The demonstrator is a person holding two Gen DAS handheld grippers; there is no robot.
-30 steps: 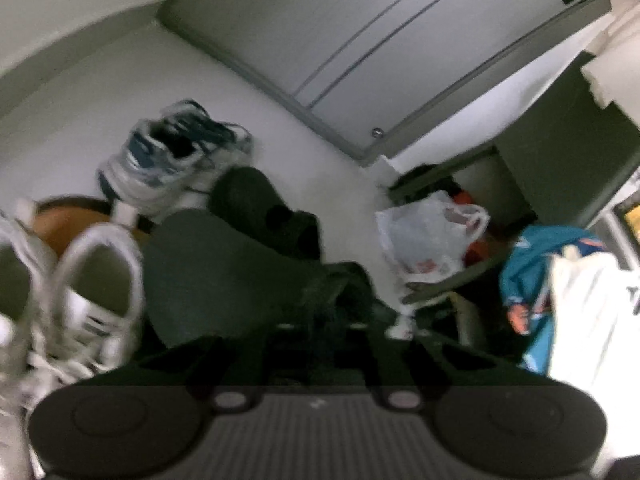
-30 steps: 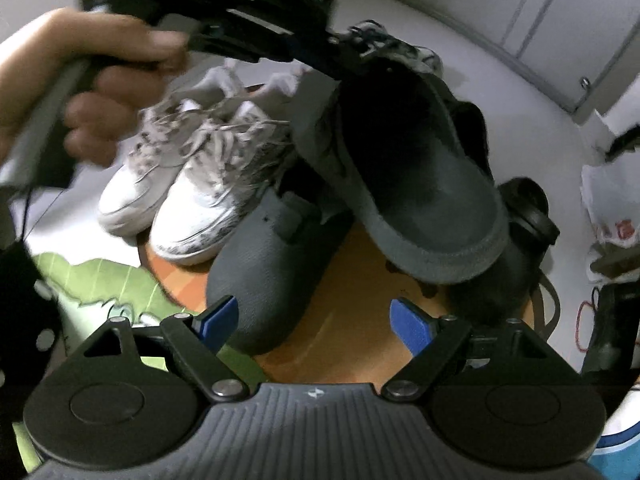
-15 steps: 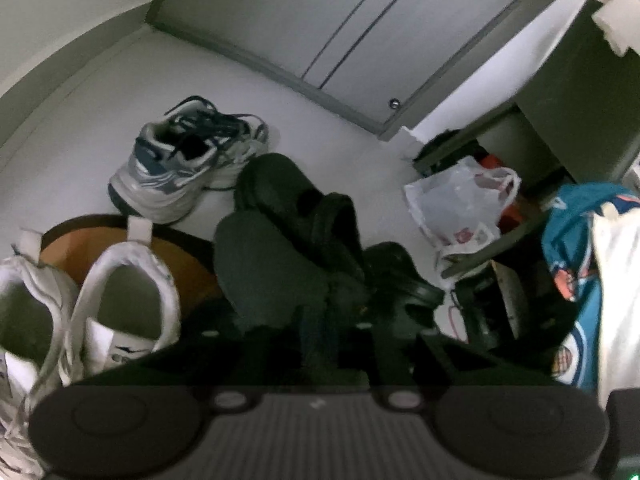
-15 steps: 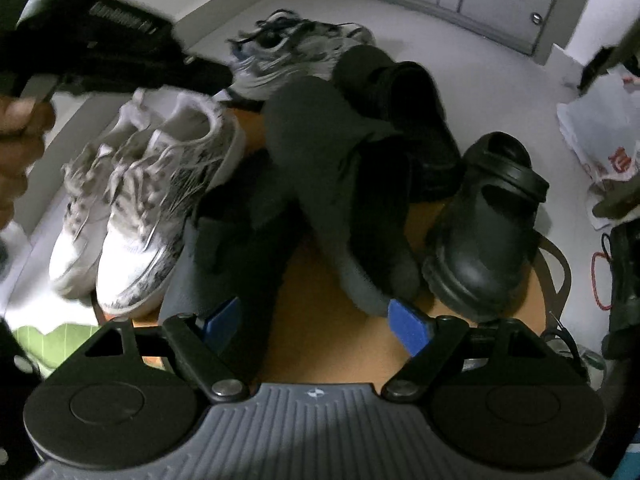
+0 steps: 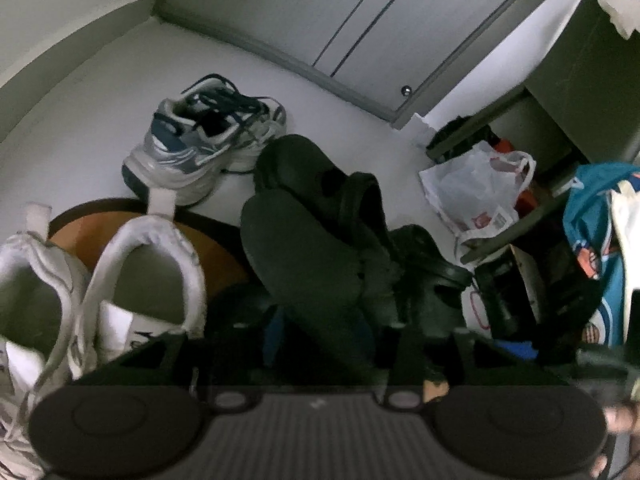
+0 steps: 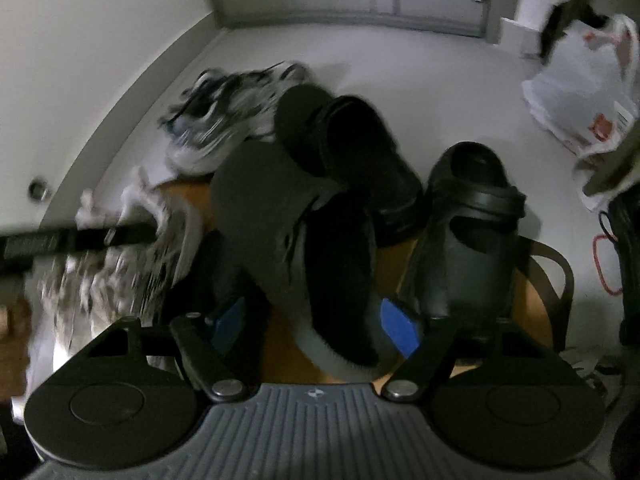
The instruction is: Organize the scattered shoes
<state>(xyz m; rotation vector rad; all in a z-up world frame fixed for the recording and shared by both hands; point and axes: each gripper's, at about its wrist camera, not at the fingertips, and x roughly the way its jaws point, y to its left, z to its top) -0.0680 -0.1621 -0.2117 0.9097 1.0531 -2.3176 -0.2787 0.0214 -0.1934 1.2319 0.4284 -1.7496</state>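
A grey slipper is straddled by the right gripper, whose blue-padded jaws have just been narrowing but stand off its sides, apparently for straightening. The left gripper is seen with jaws just parted and the same slipper loose between them, judged a release onto the orange mat. On the mat, white sneakers are set left and a black clog right, while a blue-grey trainer is left on the far floor, not yet gathered.
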